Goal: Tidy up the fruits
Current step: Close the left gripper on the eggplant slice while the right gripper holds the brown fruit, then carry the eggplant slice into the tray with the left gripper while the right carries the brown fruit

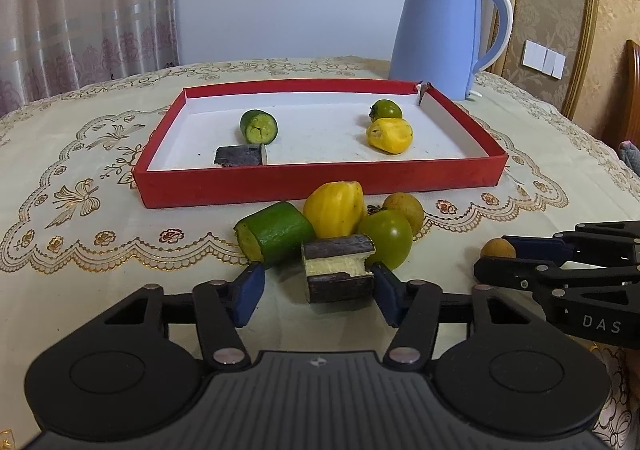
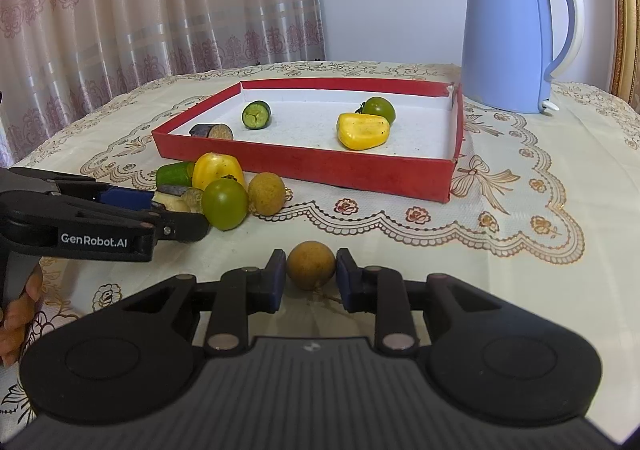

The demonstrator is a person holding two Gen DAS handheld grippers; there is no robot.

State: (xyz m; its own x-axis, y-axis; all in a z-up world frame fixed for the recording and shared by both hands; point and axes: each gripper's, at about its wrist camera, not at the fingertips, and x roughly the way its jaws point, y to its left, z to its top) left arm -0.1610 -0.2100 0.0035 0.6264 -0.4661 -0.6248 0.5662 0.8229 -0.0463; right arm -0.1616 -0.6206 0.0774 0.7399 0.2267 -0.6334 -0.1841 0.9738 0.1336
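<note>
The fruits lay in two groups: a heap (image 1: 324, 234) on the tablecloth (image 1: 120, 250) just before the red tray's near edge, and four pieces inside the red tray (image 1: 320, 185). The left gripper (image 1: 316, 290), tilted downward, had its jaws apart around a dark eggplant chunk (image 1: 336, 270) with pale flesh, only the right pad touching it. The right gripper (image 2: 311, 278), likewise tilted, was clamped on a round brown longan (image 2: 311, 265) near the table's front edge.
</note>
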